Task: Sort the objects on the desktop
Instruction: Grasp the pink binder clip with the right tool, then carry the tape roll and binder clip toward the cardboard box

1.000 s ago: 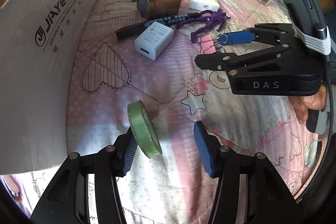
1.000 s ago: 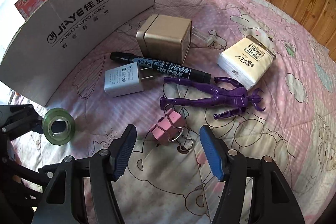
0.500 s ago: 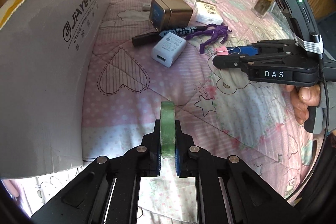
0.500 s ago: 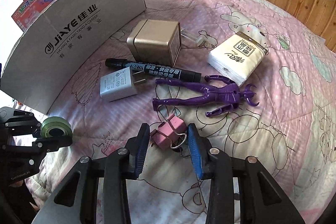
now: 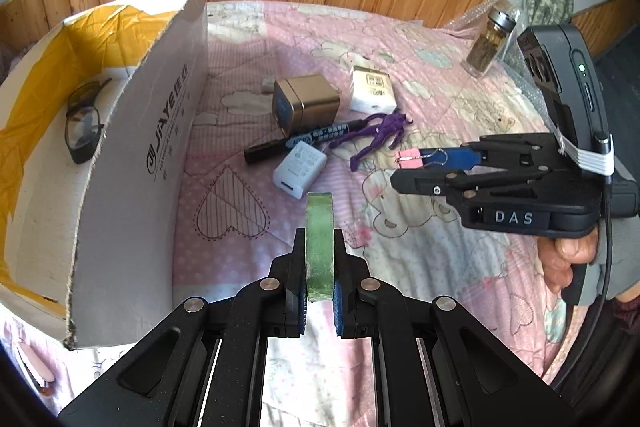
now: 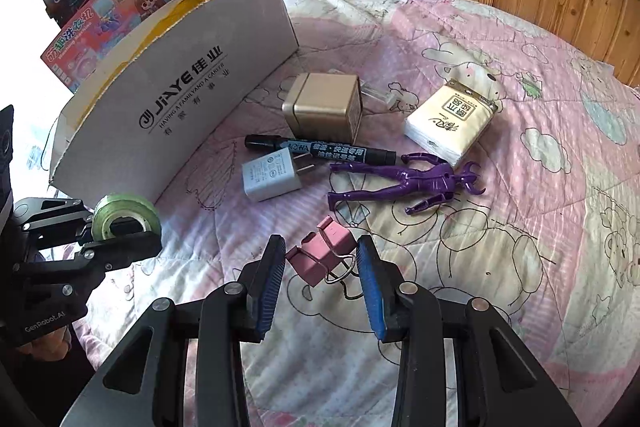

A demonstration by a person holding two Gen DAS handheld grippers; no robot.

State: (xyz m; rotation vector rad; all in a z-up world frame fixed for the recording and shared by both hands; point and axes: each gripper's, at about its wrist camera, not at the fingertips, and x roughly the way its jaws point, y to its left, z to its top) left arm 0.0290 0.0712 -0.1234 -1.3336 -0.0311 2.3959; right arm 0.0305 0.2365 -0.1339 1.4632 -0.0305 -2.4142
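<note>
A white cardboard box (image 5: 132, 163) with a yellow-taped inside is holding black-framed glasses (image 5: 82, 123). The left claw (image 5: 319, 287) is gripping a flat green tape roll (image 5: 319, 239) edge-on above the pink quilted bedspread (image 6: 500, 247). The right claw (image 6: 322, 287) is pinching a pink binder clip (image 6: 320, 259) with wire handles.

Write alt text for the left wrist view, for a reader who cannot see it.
The left gripper holds a roll of green tape on edge above a pink quilt, beside an open cardboard box with eyeglasses inside. To the right, the right gripper holds a pink binder clip. Behind lie chargers, a marker and a purple figure.
</note>
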